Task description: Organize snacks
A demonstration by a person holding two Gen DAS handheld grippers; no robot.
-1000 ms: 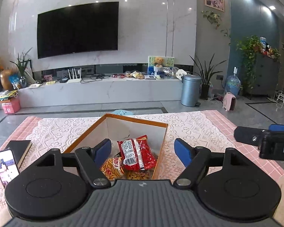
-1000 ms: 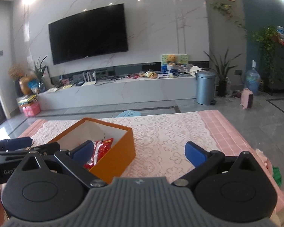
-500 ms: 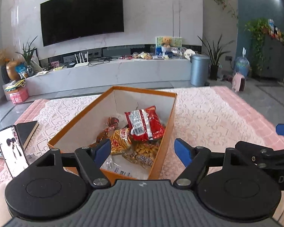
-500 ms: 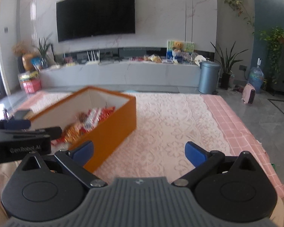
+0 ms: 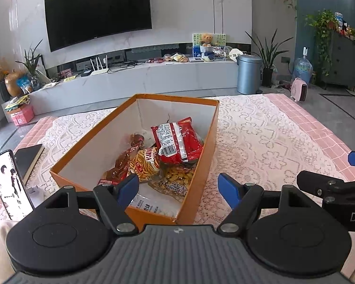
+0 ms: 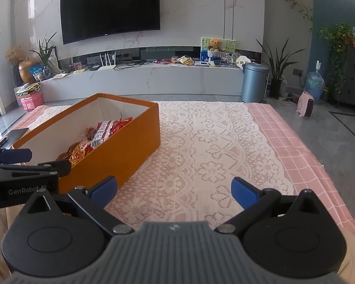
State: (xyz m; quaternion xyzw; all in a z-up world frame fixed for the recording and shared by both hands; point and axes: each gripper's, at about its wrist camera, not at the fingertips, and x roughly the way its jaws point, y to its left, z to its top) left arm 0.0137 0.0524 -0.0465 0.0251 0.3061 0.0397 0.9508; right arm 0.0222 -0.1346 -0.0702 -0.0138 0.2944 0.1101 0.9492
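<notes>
In the left wrist view we see our left hand-held gripper (image 5: 178, 187) with its blue-tipped fingers spread apart and holding nothing, low in the frame over the near end of the open orange cardboard box (image 5: 208, 150); the box sits at centre on the worktop with a white lace cloth (image 5: 260, 142), and holds the red foil snack packet (image 5: 177, 140) lying on top of the other snack bags (image 5: 145, 163). In the right wrist view our right hand-held gripper (image 6: 174, 189) is likewise spread wide and empty, low at centre above bare lace; the box lies left of centre there.
</notes>
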